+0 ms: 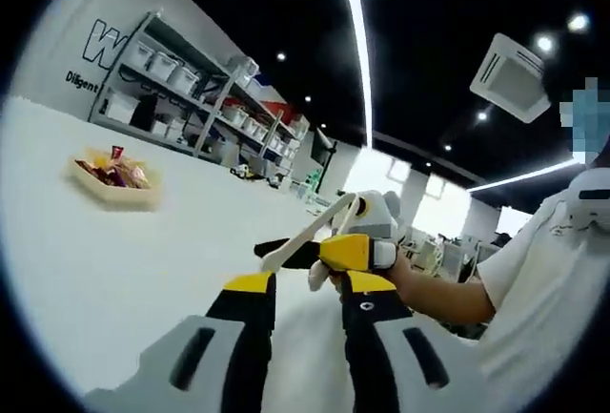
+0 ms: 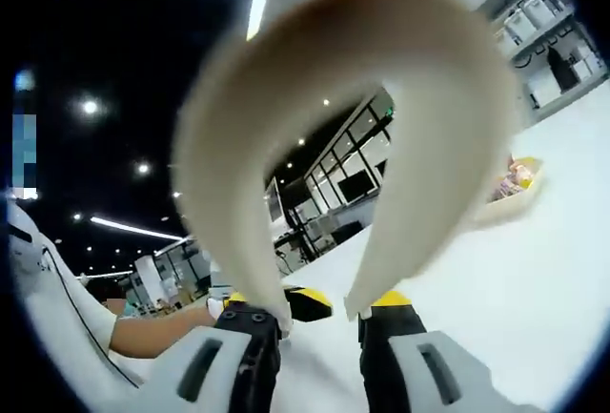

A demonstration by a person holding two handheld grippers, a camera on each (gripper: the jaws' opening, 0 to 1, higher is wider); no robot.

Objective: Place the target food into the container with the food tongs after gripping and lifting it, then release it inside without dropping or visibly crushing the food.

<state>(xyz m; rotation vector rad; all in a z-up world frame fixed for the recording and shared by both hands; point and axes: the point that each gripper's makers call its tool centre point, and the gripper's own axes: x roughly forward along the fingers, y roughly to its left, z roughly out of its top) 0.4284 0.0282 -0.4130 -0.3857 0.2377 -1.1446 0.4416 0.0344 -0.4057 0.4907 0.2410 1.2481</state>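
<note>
Cream food tongs [image 2: 315, 51] stand in a wide U right before the lens, their two arms held at the bottom between the jaws of my right gripper [image 2: 319, 313], which is shut on them. In the left gripper view the same right gripper [image 1: 357, 253] comes in from the right with the tongs [image 1: 303, 238] pointing left over the table. My left gripper [image 1: 308, 289] is open just below it, holding nothing. A shallow cream tray [image 1: 119, 194] of colourful wrapped snacks lies far off on the white table; it also sits behind the tongs as the tray [image 2: 510, 205].
The white table [image 1: 114, 279] spreads wide around the tray. Metal shelves [image 1: 181, 98] with white bins stand behind it. A person's forearm [image 1: 443, 294] and white shirt [image 1: 562, 270] are at the right.
</note>
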